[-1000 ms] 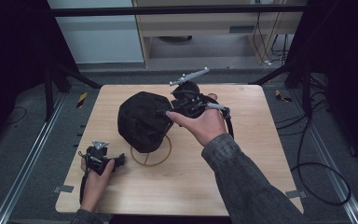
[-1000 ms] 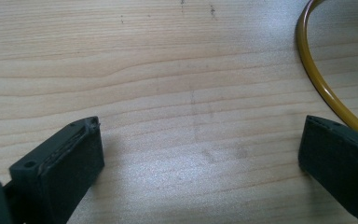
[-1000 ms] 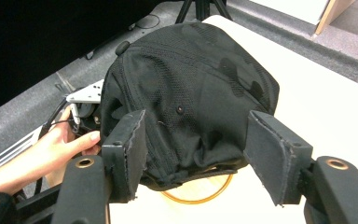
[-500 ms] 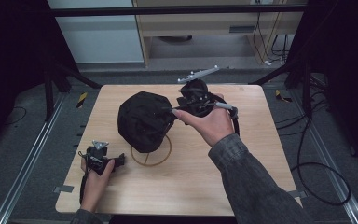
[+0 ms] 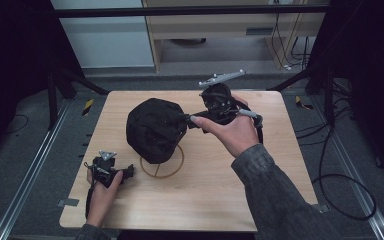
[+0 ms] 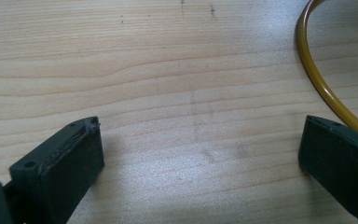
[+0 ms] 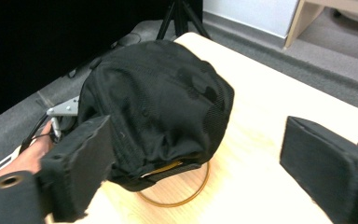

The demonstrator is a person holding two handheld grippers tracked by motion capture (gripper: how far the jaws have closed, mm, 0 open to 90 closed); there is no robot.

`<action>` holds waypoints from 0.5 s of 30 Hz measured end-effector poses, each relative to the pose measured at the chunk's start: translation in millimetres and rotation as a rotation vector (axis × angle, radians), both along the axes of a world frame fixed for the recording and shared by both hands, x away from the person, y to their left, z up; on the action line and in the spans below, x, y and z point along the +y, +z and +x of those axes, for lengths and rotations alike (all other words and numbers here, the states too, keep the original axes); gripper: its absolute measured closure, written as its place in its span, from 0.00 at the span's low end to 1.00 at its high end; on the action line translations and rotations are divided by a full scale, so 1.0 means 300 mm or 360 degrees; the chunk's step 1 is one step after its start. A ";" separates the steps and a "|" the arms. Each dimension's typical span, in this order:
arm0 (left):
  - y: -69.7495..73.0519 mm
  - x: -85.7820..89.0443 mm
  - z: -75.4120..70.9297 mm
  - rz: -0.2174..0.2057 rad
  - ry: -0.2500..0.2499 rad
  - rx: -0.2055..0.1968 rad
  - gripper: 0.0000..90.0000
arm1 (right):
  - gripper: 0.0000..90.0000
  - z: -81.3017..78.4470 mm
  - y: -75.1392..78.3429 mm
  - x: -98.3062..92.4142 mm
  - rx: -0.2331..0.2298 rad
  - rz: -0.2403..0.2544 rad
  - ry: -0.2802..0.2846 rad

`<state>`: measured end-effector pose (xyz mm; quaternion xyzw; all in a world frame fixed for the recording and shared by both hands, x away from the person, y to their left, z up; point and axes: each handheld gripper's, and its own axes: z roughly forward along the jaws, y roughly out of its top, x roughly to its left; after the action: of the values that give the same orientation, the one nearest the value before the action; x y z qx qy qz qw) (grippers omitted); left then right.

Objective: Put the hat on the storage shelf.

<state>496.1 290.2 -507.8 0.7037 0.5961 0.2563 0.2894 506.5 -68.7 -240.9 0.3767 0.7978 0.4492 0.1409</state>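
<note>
Since the earlier frames: right hand-held gripper shifted only slightly at the cap's side, jaws just been opening, now spread wide beside the black cap with no pad pressing on it; left hand-held gripper unmoved at the near left of the desk.

High view: cap perched near the middle of the desk, over a stand with a yellow ring base lying flat on the wood. Right hand-held gripper reaching in from the right, tips at the cap's right flank. Left hand-held gripper low on the desk, near the ring but apart from it.

Left gripper view: jaws of the left hand-held gripper wide apart, nothing held, bare desk between them; arc of the yellow ring base at the upper right, passing close behind the right-hand jaw.

Right gripper view: jaws of the right hand-held gripper gaping, cap ahead and to the left, its lower edge overlapping the left-hand jaw, contact not clear; yellow ring base beneath the cap on the desk.
</note>
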 end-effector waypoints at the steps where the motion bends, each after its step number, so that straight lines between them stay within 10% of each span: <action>1: 0.000 0.000 0.000 -0.0001 0.0001 -0.0001 0.00 | 0.08 0.001 0.001 -0.006 -0.0023 0.0007 -0.0004; 15: 0.000 0.000 0.000 0.0000 0.0001 0.0000 0.00 | 0.05 -0.011 0.013 -0.105 -0.0107 0.0034 -0.0111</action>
<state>496.1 290.2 -507.9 0.7035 0.5963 0.2563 0.2895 503.3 -100.3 -236.9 0.3905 0.7741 0.4649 0.1791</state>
